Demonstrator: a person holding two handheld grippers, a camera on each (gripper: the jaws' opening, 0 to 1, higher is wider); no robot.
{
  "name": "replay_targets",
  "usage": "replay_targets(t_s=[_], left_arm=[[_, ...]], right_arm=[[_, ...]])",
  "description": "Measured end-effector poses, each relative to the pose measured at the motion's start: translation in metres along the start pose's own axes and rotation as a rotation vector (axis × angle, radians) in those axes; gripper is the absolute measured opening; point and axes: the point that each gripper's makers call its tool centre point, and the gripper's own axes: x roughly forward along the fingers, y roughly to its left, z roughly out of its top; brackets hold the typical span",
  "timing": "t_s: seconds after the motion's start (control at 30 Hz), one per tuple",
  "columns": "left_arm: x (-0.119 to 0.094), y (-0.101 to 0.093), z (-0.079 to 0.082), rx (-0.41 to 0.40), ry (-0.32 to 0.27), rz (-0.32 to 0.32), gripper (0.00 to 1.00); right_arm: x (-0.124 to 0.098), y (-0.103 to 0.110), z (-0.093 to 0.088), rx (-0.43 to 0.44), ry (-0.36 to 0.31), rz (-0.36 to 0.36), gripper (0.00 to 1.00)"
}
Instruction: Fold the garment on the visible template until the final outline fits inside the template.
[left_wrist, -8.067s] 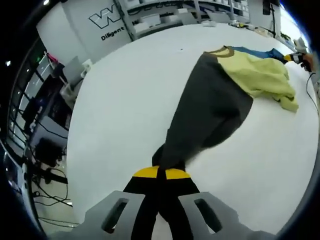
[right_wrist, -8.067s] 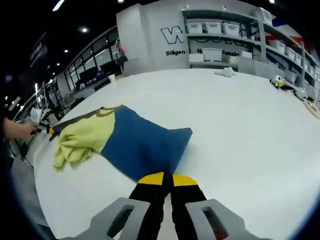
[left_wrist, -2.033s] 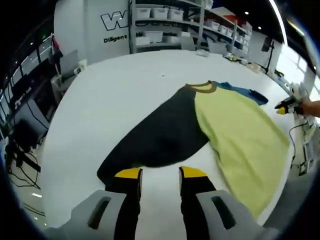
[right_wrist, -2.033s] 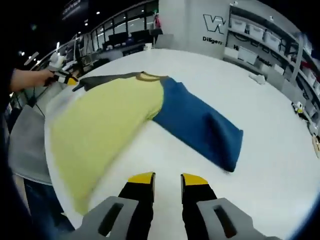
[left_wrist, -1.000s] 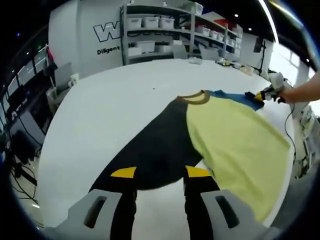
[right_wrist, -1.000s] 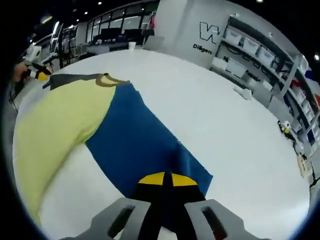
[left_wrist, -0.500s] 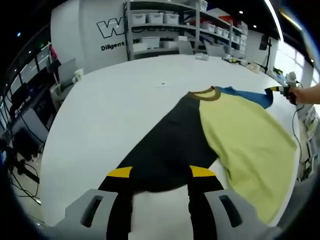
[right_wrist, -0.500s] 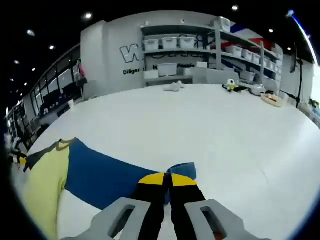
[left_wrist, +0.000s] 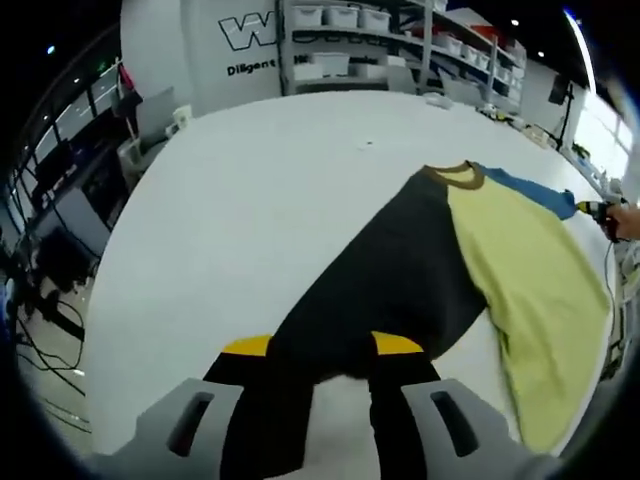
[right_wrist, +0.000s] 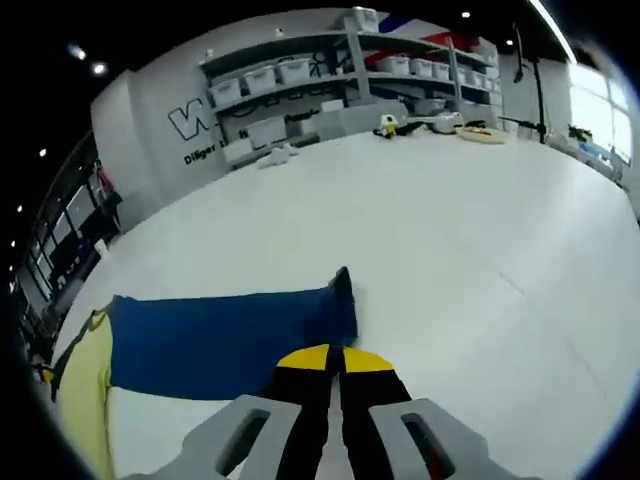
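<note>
Sleeves are the step in hand, judging by where both tongs sit. The shirt (left_wrist: 470, 260) lies spread on the white surface (left_wrist: 250, 190), dark sleeve toward the left tongs (left_wrist: 320, 346), blue sleeve (right_wrist: 220, 340) stretched toward the right tongs (right_wrist: 334, 356). The left tongs stand parted, the dark sleeve's end lying between them, not yet pinched. The right tongs are pressed together at the blue sleeve's end, apparently gripping it. No template outline can be made out. To fold well, the left should probably close low on the cloth, then both should carry their sleeves inward evenly over the yellow body, keeping the fabric flat.
</note>
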Motion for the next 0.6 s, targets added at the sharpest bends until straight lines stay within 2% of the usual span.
replay_targets(t_s=[0.13,0.2,0.3,0.5,0.6], left_arm=[[0.006,0.005,-0.007,-0.003,0.039,0.008,0.27],[0.008,0.006,-0.008,0.003,0.05,0.011,0.28],[0.009,0.008,-0.007,-0.009,0.051,0.015,0.29],[0.01,0.011,-0.006,-0.006,0.049,0.014,0.27],[0.009,0.01,-0.007,-0.018,0.043,0.017,0.27]], right_arm=[[0.001,-0.004,-0.005,0.005,0.01,0.001,0.0],[0.003,-0.005,-0.005,-0.002,0.011,0.012,0.0],[0.003,-0.008,-0.003,0.0,0.012,0.009,0.0],[0.001,-0.024,-0.001,-0.061,0.02,-0.029,0.0],[0.0,-0.024,0.0,-0.018,0.011,-0.016,0.0]])
